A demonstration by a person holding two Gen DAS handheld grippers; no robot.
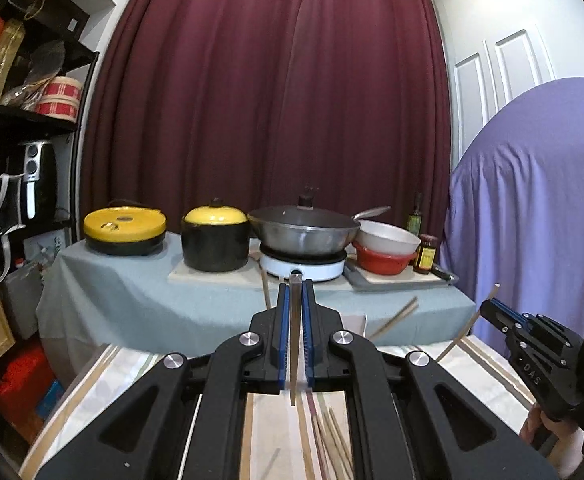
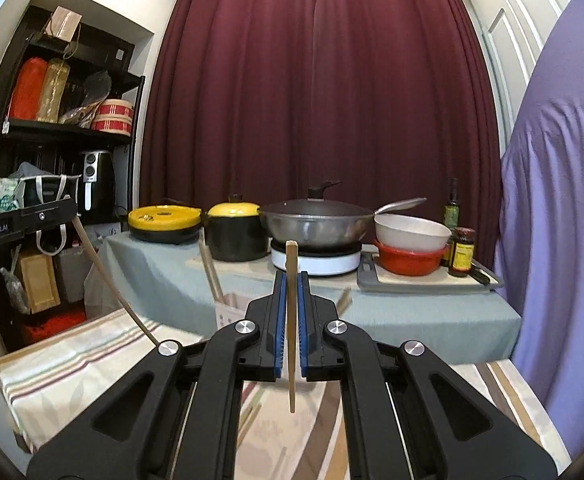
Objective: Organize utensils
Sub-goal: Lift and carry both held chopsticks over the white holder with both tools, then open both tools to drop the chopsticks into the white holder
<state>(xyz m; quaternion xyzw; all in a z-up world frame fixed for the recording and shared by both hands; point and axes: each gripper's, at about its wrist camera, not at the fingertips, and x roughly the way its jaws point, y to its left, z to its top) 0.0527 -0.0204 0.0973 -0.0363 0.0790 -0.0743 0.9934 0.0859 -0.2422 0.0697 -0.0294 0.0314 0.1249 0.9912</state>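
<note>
My left gripper (image 1: 296, 286) is shut on a thin chopstick (image 1: 293, 344) that stands nearly upright between the blue pads. My right gripper (image 2: 292, 276) is shut on a pale wooden chopstick (image 2: 291, 320), also upright. Each gripper shows in the other's view. The right gripper (image 1: 488, 308) sits at the far right with its chopstick (image 1: 466, 330) slanting down. The left gripper (image 2: 69, 208) sits at the far left with its chopstick (image 2: 107, 280). Several loose chopsticks (image 1: 332, 440) lie on the striped cloth (image 2: 71, 364) below. A pale holder (image 2: 227, 308) with chopsticks stands behind.
Beyond is a table under grey cloth (image 1: 131, 292) with two yellow-lidded black pots (image 1: 215, 240), a lidded wok (image 1: 302, 230) on a white cooker, stacked bowls (image 1: 388, 248) and bottles (image 1: 426, 254). A cluttered shelf (image 1: 23, 120) stands left, and a purple-draped shape (image 1: 532, 200) stands right.
</note>
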